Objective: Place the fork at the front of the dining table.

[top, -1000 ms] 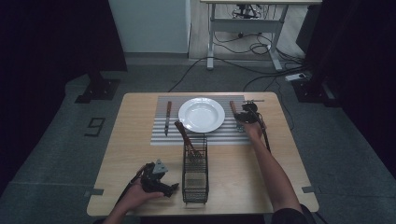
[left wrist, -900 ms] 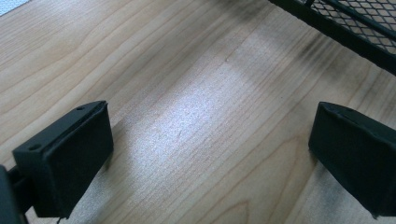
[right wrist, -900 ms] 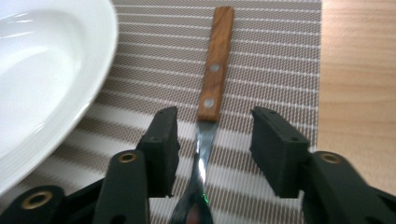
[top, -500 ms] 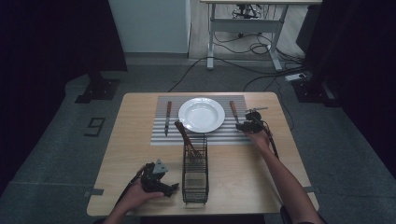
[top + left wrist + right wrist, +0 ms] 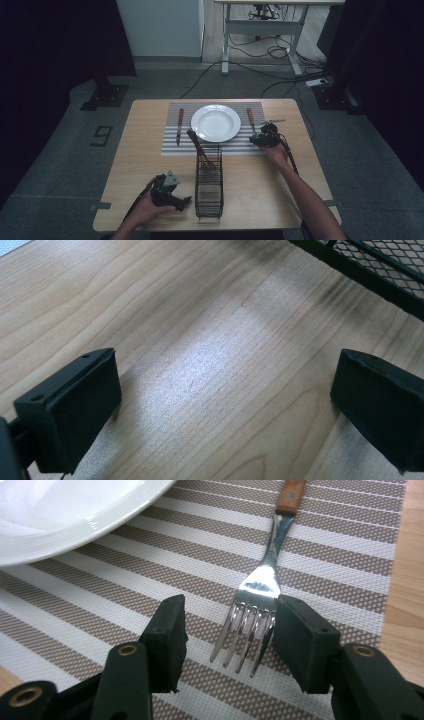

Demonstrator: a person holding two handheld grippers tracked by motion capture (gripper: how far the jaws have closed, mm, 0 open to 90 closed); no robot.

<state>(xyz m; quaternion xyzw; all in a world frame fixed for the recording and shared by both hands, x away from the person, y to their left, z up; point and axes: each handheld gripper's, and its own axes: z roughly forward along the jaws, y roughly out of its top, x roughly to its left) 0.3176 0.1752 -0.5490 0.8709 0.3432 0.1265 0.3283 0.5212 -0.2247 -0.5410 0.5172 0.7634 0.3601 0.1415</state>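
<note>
Since the earlier pictures, the right gripper has drawn back from beside the plate toward the person, and its jaws have just been opening. In the right gripper view they stand partly apart over the tines of the fork, which lies flat on the striped placemat; one jaw sits just beside the tines, and neither pad presses on them. The left gripper rests near the table's front edge, beside the wire basket; its jaws are wide apart with bare wood between them.

The table is pale wood, standing on a grey floor. A knife lies on the placemat left of the plate, the fork to its right. Cables run across the floor toward a desk frame behind.

Both sides of the room are dark, and nothing can be made out there. A wooden-handled utensil leans out of the basket, its working end blurred behind the mesh. The fork's handle is cut off at the top of the right gripper view.
</note>
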